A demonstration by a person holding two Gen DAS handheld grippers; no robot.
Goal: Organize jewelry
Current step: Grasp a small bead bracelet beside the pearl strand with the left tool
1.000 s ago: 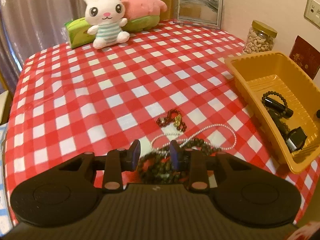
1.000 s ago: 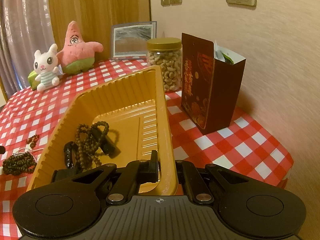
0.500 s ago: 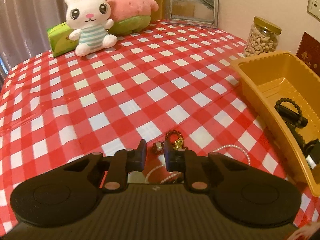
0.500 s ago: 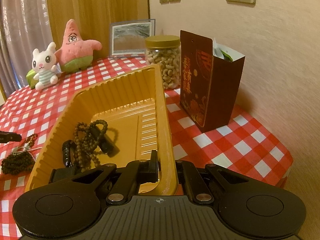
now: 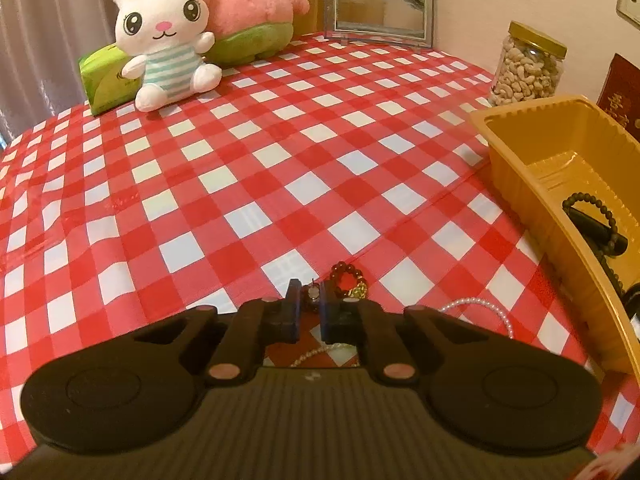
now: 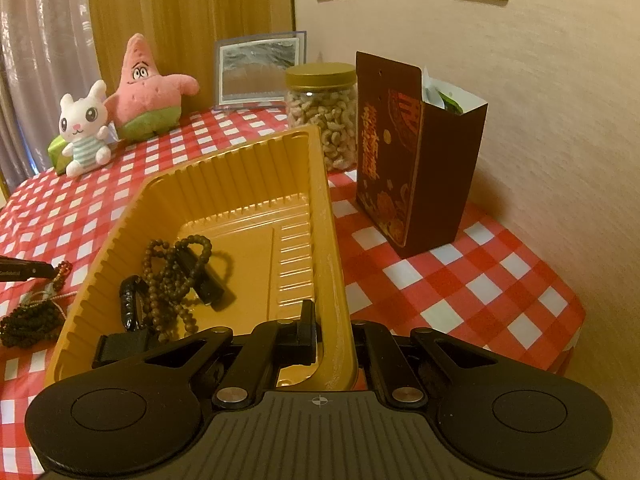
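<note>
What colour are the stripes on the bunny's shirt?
Light teal and white stripes on the bunny, clearest in the left wrist view.

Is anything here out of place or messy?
Yes. Several pieces lie loose on the checked tablecloth outside the yellow tray: a red bead bracelet, a pearl strand and dark beads heaped in a tangle. Nothing looks damaged.

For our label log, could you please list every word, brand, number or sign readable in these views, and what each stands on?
Nothing reads clearly enough to quote.
Dark red box: gold Chinese characters down its front, too blurred to read.
Left gripper: small white lettering on its side in the right wrist view, too small to read.
Green pack: a small printed mark, too small to read.
</note>
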